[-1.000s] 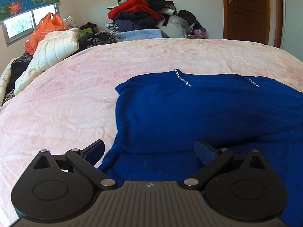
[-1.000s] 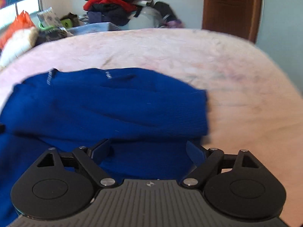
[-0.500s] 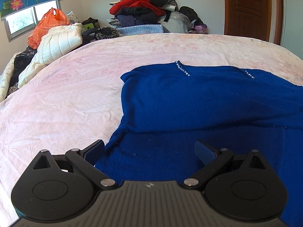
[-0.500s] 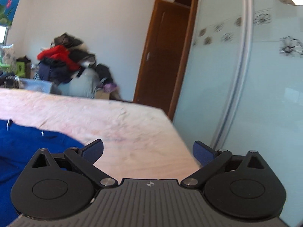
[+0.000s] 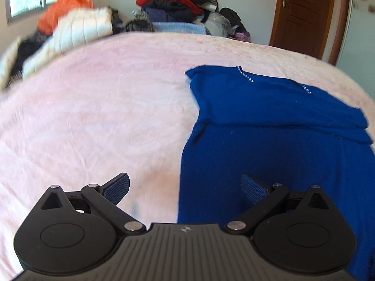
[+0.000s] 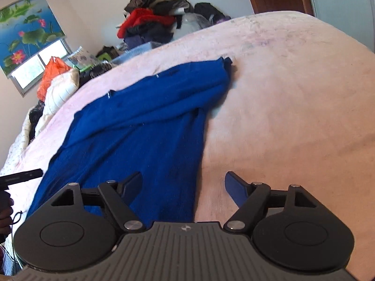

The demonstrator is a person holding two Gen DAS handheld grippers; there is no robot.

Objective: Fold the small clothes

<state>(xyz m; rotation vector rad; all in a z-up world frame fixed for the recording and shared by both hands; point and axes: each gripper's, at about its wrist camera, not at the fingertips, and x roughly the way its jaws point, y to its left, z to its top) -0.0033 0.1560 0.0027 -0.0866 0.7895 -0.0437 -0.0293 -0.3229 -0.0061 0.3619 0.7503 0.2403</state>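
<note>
1. Item: blue knit sweater, lying flat on the pink bedspread. Its top part is already folded down across the body, and small sparkly trim shows at the neckline.
2. Long axis: runs from the near edge of the bed away toward the clothes pile at the far side.
3. Left tool: jaws spread, nothing between them. It straddles the sweater's left long edge, with one pad over bedspread and the other over knit.
4. Right tool: jaws closing but apart, and empty. It straddles the right long edge in the same way.
5. Judgement: each tool sits at its own side edge near the hem, equally close, which suits a two-handed pick-up for the next fold.
</note>
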